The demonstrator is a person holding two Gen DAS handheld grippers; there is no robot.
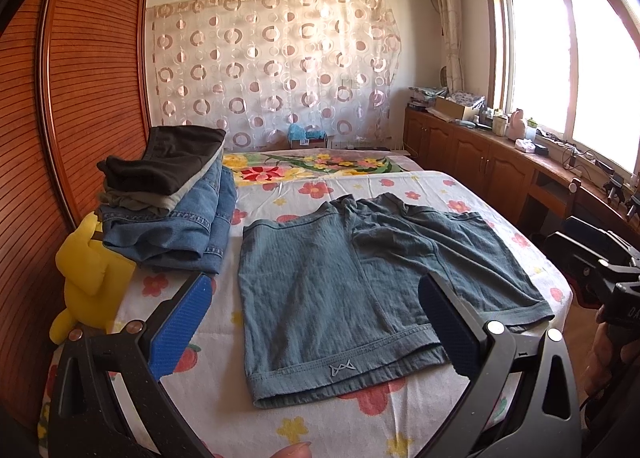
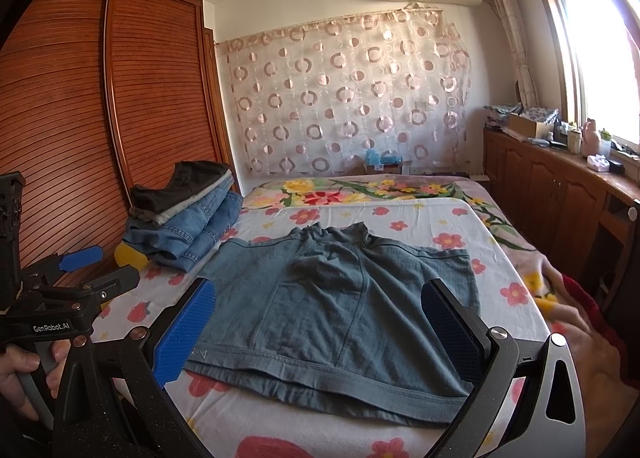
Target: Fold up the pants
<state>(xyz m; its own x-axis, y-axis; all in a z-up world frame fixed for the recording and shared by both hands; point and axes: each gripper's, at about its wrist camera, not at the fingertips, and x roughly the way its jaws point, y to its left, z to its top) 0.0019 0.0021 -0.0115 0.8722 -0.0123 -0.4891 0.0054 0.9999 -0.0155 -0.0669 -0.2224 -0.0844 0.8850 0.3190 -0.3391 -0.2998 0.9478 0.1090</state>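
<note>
A pair of grey-blue shorts (image 1: 344,290) lies spread flat on the flowered bed sheet (image 1: 328,185), hems toward me, waistband at the far end. In the right wrist view the same shorts (image 2: 332,310) fill the middle of the bed. My left gripper (image 1: 316,322) hovers open above the near hem, its blue pads wide apart and holding nothing. My right gripper (image 2: 320,334) is open too, above the near edge of the shorts. The left gripper (image 2: 80,274) also shows at the left of the right wrist view, held by a hand (image 2: 20,374).
A stack of folded jeans and dark clothes (image 1: 176,201) sits at the bed's left side beside a yellow plush toy (image 1: 92,278). A wooden wardrobe (image 1: 80,97) runs along the left. Low cabinets (image 1: 480,153) with clutter stand under the window on the right. A red cloth (image 2: 588,306) lies at the bed's right edge.
</note>
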